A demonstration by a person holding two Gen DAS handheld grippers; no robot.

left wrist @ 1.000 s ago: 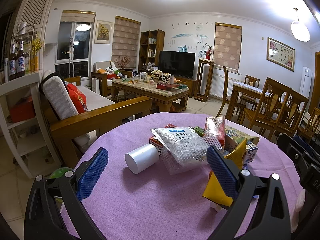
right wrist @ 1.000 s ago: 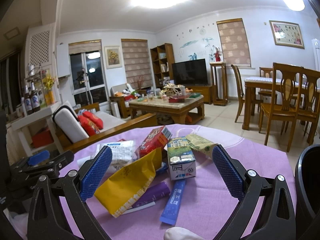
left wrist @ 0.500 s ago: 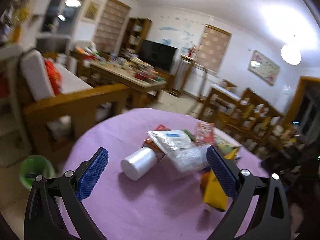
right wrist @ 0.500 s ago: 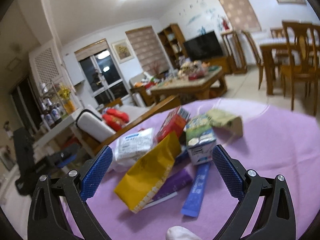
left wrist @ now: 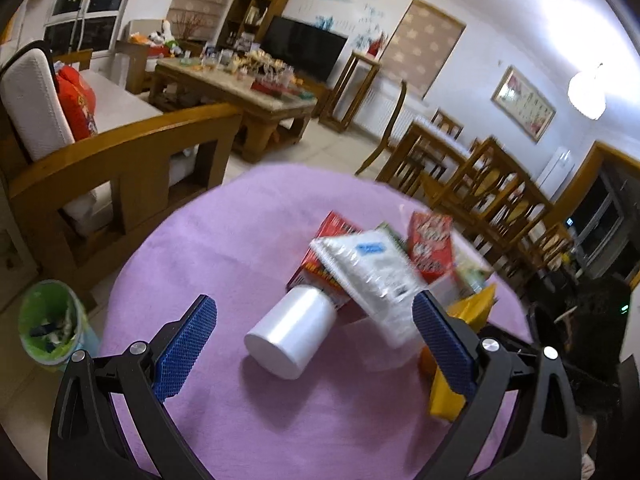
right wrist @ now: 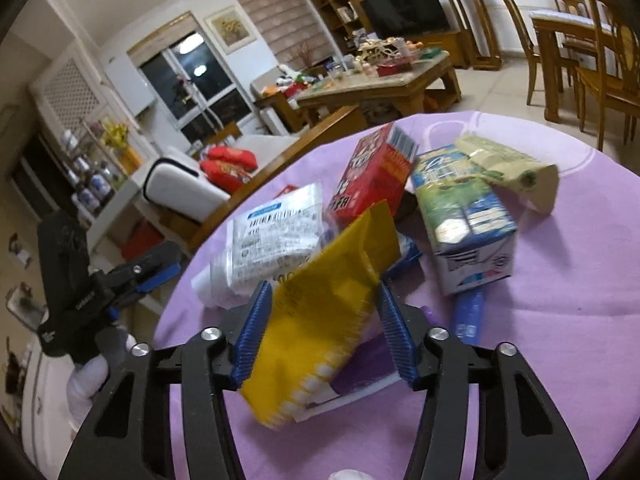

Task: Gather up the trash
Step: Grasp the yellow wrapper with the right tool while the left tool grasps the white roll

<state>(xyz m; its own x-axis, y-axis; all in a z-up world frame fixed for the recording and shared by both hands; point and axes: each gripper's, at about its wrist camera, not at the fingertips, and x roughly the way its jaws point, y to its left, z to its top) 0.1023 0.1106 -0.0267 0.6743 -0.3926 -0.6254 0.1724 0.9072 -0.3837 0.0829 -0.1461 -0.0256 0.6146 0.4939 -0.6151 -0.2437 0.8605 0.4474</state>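
Note:
A pile of trash lies on a round table with a purple cloth (left wrist: 248, 416). In the left wrist view a white cup (left wrist: 291, 332) lies on its side beside a clear plastic wrapper (left wrist: 370, 268), red boxes (left wrist: 431, 246) and a yellow bag (left wrist: 452, 384). My left gripper (left wrist: 314, 346) is open, its jaws either side of the cup, just short of it. In the right wrist view my right gripper (right wrist: 326, 334) has its jaws close against the yellow bag (right wrist: 332, 308), one on each side. Beside it lie a milk carton (right wrist: 466, 228), a red box (right wrist: 370, 176) and a blue packet (right wrist: 468, 316).
A green bin (left wrist: 50, 322) with rubbish stands on the floor left of the table. A wooden sofa (left wrist: 120, 148) is behind it. Dining chairs (left wrist: 492, 196) stand at the right. A dark bin edge (left wrist: 600, 320) shows at far right.
My right gripper has moved forward and down onto the yellow bag and its jaws have narrowed around it. My left gripper has tilted and moved closer to the white cup, still open.

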